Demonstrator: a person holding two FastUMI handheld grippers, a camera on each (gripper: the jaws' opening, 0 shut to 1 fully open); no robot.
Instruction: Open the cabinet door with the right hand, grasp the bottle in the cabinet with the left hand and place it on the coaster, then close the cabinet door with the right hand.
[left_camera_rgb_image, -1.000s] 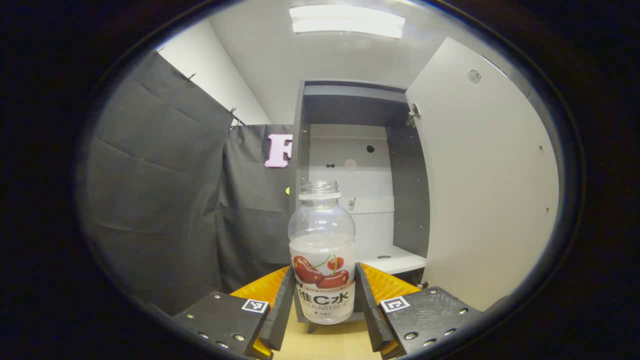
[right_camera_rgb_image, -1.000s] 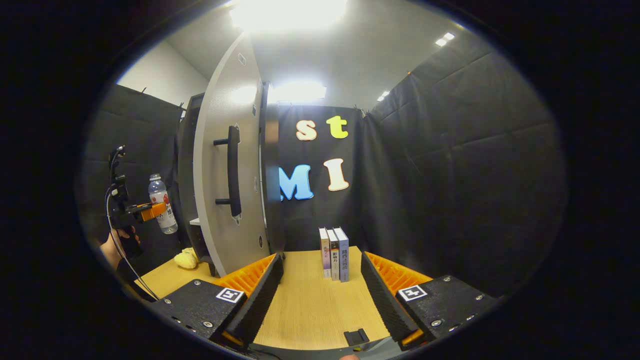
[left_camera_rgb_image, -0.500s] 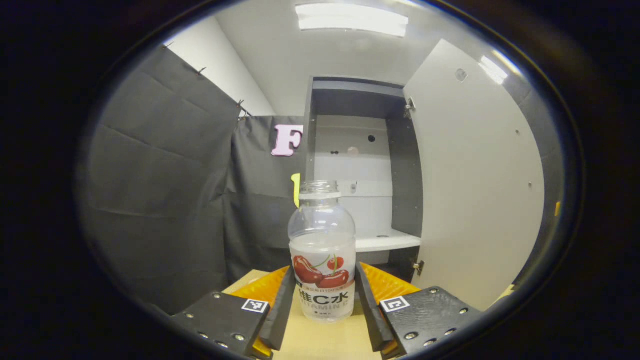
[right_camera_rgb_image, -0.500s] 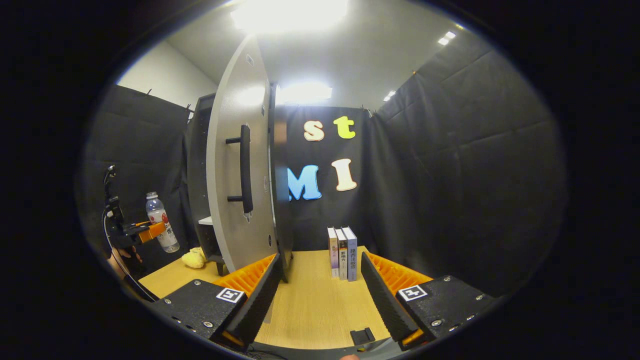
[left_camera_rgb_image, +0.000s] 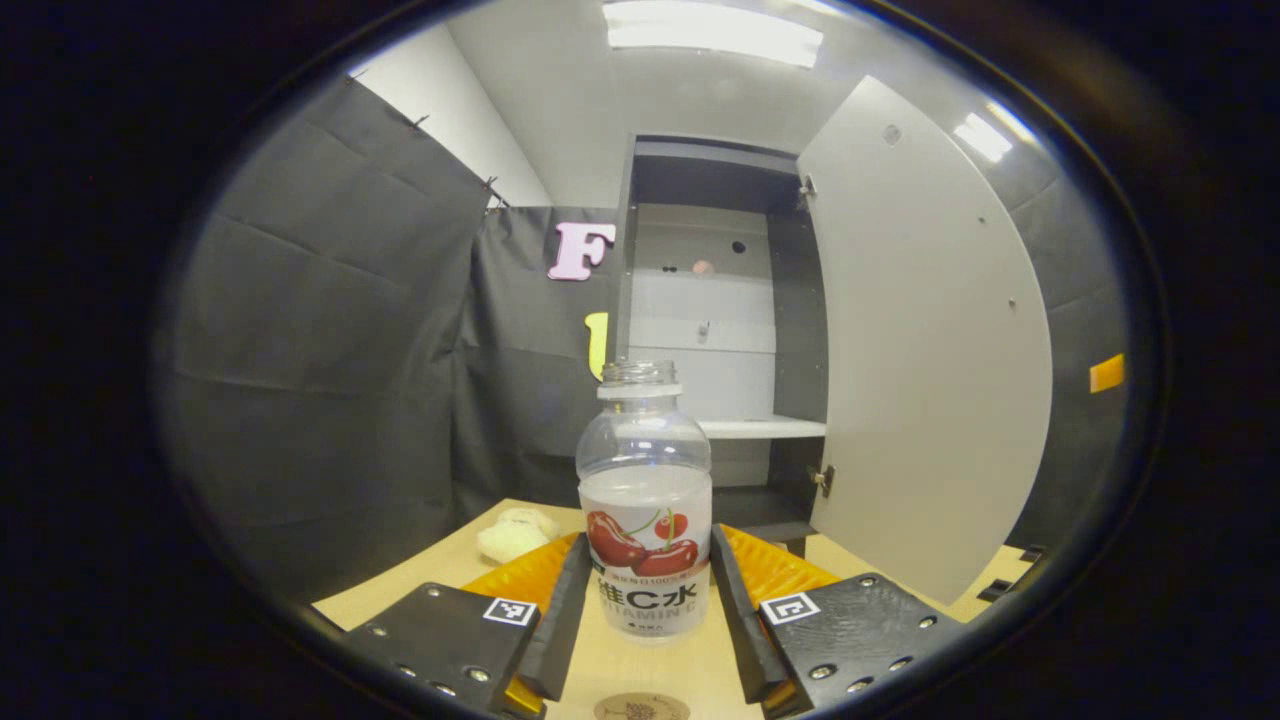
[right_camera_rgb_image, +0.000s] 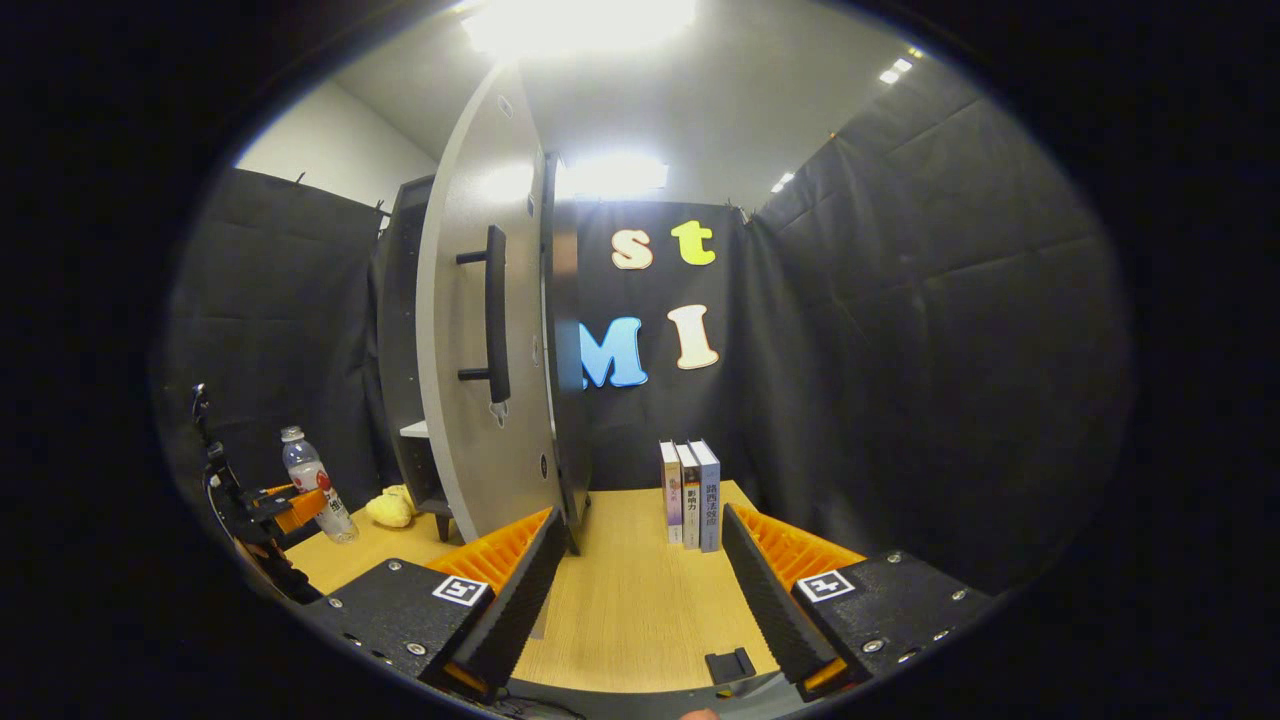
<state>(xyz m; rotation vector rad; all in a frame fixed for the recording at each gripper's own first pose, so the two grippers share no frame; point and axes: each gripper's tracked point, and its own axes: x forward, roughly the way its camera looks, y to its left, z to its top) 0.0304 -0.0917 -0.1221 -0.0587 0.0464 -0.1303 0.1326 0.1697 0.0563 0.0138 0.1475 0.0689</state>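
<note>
In the left gripper view, the left gripper (left_camera_rgb_image: 646, 620) is gripping the bottle (left_camera_rgb_image: 645, 500) upright, both fingers (left_camera_rgb_image: 560, 625) pressing on its labelled lower half. The bottle is uncapped, clear above the label, and hanging over the table (left_camera_rgb_image: 420, 585). Right below it, at the bottom edge, the round coaster (left_camera_rgb_image: 641, 708) is lying on the wood; whether the bottle is touching it I cannot tell. Farther left on the table, a pale soft toy (left_camera_rgb_image: 515, 533) is sitting near the curtain. Beyond stands the cabinet (left_camera_rgb_image: 700, 330), its shelf (left_camera_rgb_image: 760, 427) bare, its door (left_camera_rgb_image: 920, 350) swung wide to the right.

In the right gripper view, the right gripper (right_camera_rgb_image: 636, 590) is standing wide open, holding nothing, its fingers (right_camera_rgb_image: 515, 600) hovering over bare table (right_camera_rgb_image: 620, 600). A small black clip (right_camera_rgb_image: 729, 664) is showing at the bottom between them. Past the fingers, three books (right_camera_rgb_image: 690, 495) are standing upright by the back curtain. To the left, the door (right_camera_rgb_image: 480, 330) is showing its outer face with a dark vertical handle (right_camera_rgb_image: 496, 315). Far left, the left gripper (right_camera_rgb_image: 290, 505) is holding the bottle (right_camera_rgb_image: 315, 497) low above the table, with the toy (right_camera_rgb_image: 390, 507) just beyond it.
</note>
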